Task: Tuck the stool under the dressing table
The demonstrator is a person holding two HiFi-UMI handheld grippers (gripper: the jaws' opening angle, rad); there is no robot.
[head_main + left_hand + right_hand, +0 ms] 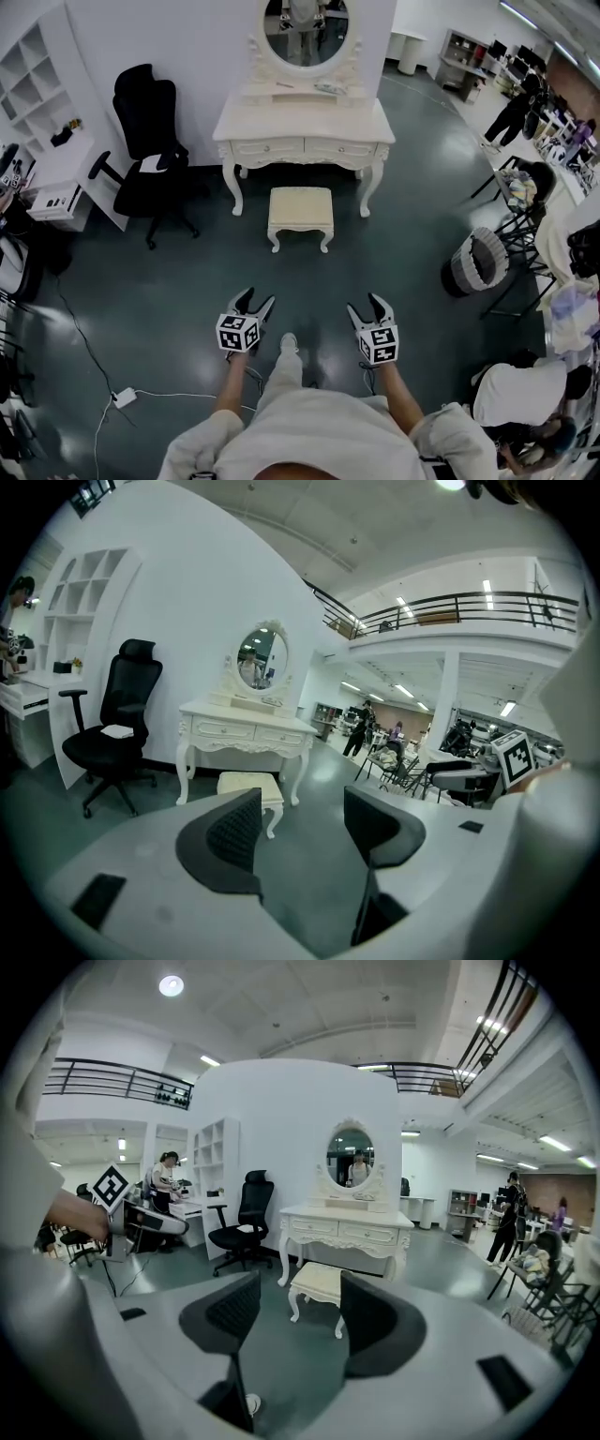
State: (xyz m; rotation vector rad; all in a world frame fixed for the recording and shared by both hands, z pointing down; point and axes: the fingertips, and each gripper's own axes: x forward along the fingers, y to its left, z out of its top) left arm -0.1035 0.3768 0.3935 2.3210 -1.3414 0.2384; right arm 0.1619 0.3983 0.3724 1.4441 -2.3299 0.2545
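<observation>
The stool [300, 214] stands on the floor just in front of the dressing table [304, 127], centred on it and not yet beneath its top, with a black office chair [145, 150] off to the dressing table's left in the head view. The left hand-held gripper [255, 300] and right hand-held gripper [367, 304] hover well back from the dressing table. Each has its jaws spread wide and grips nothing.
</observation>
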